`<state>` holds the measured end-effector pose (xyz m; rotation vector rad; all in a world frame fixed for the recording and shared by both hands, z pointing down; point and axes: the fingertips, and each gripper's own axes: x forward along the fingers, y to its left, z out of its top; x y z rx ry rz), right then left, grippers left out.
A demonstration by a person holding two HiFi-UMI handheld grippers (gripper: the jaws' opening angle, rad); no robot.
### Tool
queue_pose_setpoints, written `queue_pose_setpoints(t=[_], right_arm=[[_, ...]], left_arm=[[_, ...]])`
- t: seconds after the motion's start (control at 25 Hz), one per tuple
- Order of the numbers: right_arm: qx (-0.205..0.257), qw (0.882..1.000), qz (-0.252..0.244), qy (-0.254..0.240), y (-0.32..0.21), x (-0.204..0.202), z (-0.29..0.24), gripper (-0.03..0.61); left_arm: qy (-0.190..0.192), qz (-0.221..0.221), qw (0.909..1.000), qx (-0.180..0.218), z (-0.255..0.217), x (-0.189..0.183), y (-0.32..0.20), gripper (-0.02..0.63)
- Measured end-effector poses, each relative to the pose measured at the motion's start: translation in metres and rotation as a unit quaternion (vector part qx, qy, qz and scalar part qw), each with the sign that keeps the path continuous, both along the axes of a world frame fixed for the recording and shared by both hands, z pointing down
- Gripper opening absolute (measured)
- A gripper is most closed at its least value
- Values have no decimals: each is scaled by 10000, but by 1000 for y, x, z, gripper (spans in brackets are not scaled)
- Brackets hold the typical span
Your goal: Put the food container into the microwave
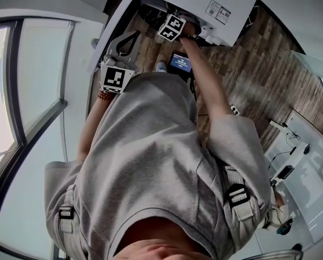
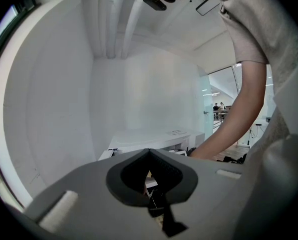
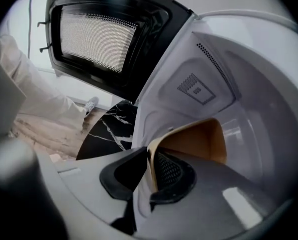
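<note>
Right gripper (image 3: 149,176), clamped on the food container (image 3: 193,141) rim, holds it inside the open microwave (image 3: 248,84) on the desk (image 3: 106,134); placement step, next probably lowering and release; left gripper (image 2: 149,181) closed, empty.

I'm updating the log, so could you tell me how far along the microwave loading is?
Done: the microwave door stands open. In hand: the right gripper is shut on the wall of the tan food container, holding it inside the white cavity; whether it rests on the cavity floor I cannot tell. Remaining: releasing it and pulling out. The left gripper is shut and empty.
</note>
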<state>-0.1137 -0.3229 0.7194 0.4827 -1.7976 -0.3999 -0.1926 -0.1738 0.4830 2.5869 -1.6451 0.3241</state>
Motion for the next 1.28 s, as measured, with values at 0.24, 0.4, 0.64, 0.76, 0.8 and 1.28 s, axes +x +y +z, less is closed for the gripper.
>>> queue_pose_setpoints(t=[0.24, 0.4, 0.64, 0.76, 0.8, 1.28], right_arm=[[-18, 10000, -69, 15, -1, -5, 4, 51], [11, 10000, -73, 7, -4, -7, 3, 52], [47, 10000, -46, 5, -8, -6, 3, 58], [69, 10000, -67, -2, -8, -6, 4, 66], [70, 10000, -70, -7, -7, -6, 5, 71], [189, 9997, -32, -168, -3, -4, -2, 104]], left_arm=[[-12, -31, 10000, -65, 2, -5, -3, -3], [-23, -52, 10000, -70, 1, -8, -8, -3], [5, -3, 10000, -98, 3, -7, -9, -3], [25, 37, 9999, -108, 4, -5, -11, -3], [23, 51, 9999, -116, 4, -4, -11, -3], [28, 136, 9998, -173, 7, -2, -13, -3]])
